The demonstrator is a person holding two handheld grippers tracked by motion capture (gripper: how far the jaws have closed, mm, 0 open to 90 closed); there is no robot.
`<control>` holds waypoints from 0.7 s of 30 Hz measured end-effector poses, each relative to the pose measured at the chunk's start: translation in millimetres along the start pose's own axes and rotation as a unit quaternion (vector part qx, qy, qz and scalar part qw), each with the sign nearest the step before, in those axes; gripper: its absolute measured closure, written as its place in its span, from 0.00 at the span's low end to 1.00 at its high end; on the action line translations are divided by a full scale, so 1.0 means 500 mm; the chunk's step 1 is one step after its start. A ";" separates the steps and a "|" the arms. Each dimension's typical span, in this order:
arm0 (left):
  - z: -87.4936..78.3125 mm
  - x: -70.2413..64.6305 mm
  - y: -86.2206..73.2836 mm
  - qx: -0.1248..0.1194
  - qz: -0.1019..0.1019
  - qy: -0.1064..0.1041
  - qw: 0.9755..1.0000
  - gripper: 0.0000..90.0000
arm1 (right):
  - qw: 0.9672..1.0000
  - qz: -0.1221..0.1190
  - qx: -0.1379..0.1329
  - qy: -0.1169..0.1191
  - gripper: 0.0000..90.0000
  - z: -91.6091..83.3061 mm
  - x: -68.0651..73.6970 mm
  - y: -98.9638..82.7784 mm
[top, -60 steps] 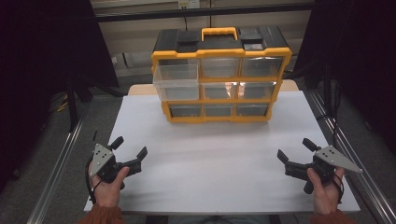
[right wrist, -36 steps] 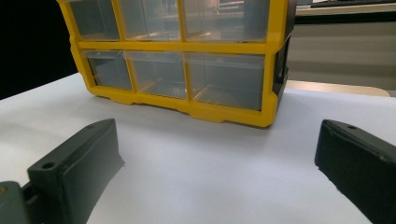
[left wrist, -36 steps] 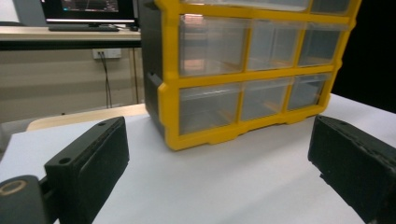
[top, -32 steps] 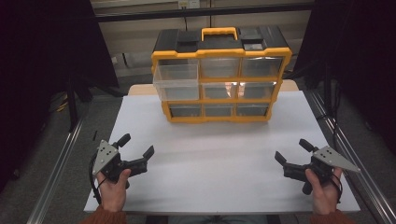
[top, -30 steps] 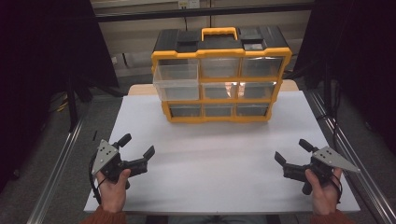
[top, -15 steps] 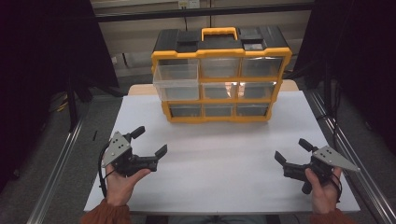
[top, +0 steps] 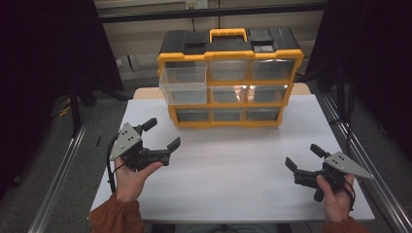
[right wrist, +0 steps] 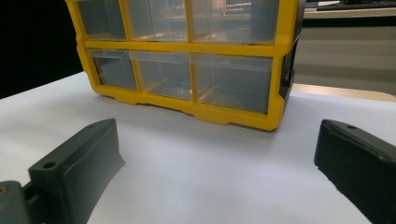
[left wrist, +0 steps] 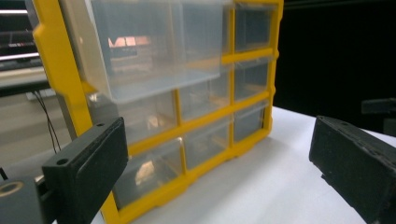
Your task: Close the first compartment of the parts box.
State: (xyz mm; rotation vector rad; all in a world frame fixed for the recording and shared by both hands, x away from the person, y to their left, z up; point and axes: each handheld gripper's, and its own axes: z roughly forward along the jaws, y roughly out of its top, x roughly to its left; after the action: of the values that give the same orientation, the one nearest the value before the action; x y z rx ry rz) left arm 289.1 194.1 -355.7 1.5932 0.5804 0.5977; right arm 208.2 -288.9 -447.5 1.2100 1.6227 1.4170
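A yellow and black drawer cabinet (top: 230,80) stands at the far end of the white table (top: 233,170), its nine clear drawers facing the person. One of them, the top-left drawer (top: 183,80), sticks out in front of the cabinet's face while the others sit flush; that seems to be the thing the work turns on.

The left gripper (top: 163,141) is lifted off the table in front of the cabinet's left end, jaws spread wide and holding nothing. In the left gripper view the open drawer (left wrist: 154,46) looms up and ahead between the two pads, close but not touched, so it lies forward of and above the jaws. Its long axis runs side to side along the cabinet front.

The right gripper (top: 299,158) is held low in front of the cabinet's right end, well apart from it, jaws also spread and empty. In the right gripper view it looks at the cabinet's bottom row (right wrist: 187,74).

The left hand (top: 131,177) is clearly nearer the open drawer, so I judge the next move falls to it: forward and up to the drawer's front.
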 end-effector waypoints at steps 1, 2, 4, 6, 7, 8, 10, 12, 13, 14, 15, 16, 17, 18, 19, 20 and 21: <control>0.004 0.000 0.004 -0.002 -0.001 -0.001 1.000 0.06 | 1.000 -0.001 -0.002 0.001 0.00 0.001 0.001 0.000; 0.004 0.000 0.004 -0.002 -0.001 -0.001 1.000 0.06 | 1.000 -0.001 -0.002 0.001 0.00 0.001 0.001 0.000; 0.015 -0.001 0.017 -0.006 0.002 -0.003 1.000 0.06 | 1.000 -0.001 0.000 -0.001 0.00 0.000 0.001 0.000; 0.019 -0.001 0.020 -0.010 0.002 -0.006 1.000 0.07 | 1.000 -0.001 -0.003 -0.002 0.00 0.001 0.000 0.000; 0.024 -0.002 0.024 -0.012 -0.001 -0.009 1.000 0.07 | 1.000 -0.001 -0.003 -0.002 0.00 0.001 0.000 0.000; 0.032 -0.004 0.029 -0.016 -0.001 -0.010 1.000 0.10 | 1.000 0.000 -0.003 -0.003 0.00 0.001 -0.001 0.000; 0.039 -0.005 0.034 -0.019 -0.005 -0.012 1.000 0.13 | 1.000 0.000 -0.002 -0.001 0.00 0.000 0.000 0.000; 0.045 -0.005 0.037 -0.022 -0.007 -0.012 1.000 0.14 | 1.000 -0.001 -0.002 -0.001 0.00 0.001 0.000 0.000; 0.047 -0.005 0.037 -0.019 -0.006 -0.011 1.000 0.15 | 1.000 -0.001 -0.002 -0.001 0.00 0.000 0.000 0.000; 0.048 -0.005 0.037 -0.017 -0.004 -0.012 1.000 0.16 | 1.000 -0.001 -0.002 -0.001 0.00 -0.001 0.000 0.000; 0.048 -0.006 0.036 -0.015 -0.005 -0.014 1.000 0.16 | 1.000 0.000 -0.002 -0.001 0.00 -0.001 0.000 0.000; 0.046 -0.004 0.036 -0.006 0.002 -0.016 1.000 0.18 | 1.000 0.000 -0.004 -0.003 0.00 -0.001 0.000 0.000; 0.046 -0.004 0.036 -0.006 0.002 -0.016 1.000 0.19 | 1.000 0.000 -0.004 -0.003 0.00 -0.001 0.000 0.000; 0.047 -0.007 0.034 -0.010 -0.006 -0.017 1.000 0.21 | 1.000 0.000 -0.004 -0.002 0.00 -0.002 0.000 0.000; 0.045 -0.007 0.034 -0.009 -0.003 -0.020 1.000 0.23 | 1.000 -0.001 -0.002 -0.002 0.00 -0.003 0.001 0.000; 0.045 -0.007 0.034 -0.009 -0.003 -0.020 1.000 0.26 | 1.000 -0.001 -0.002 -0.002 0.00 -0.003 0.001 0.000; 0.044 -0.007 0.035 -0.012 -0.003 -0.019 1.000 0.26 | 1.000 -0.002 -0.005 -0.003 0.00 -0.003 0.002 0.000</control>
State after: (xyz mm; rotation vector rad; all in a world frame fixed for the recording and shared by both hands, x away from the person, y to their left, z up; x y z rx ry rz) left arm 301.8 174.2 -340.5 1.5769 0.5472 0.5669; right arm 206.3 -288.4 -447.0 1.2026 1.6118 1.4156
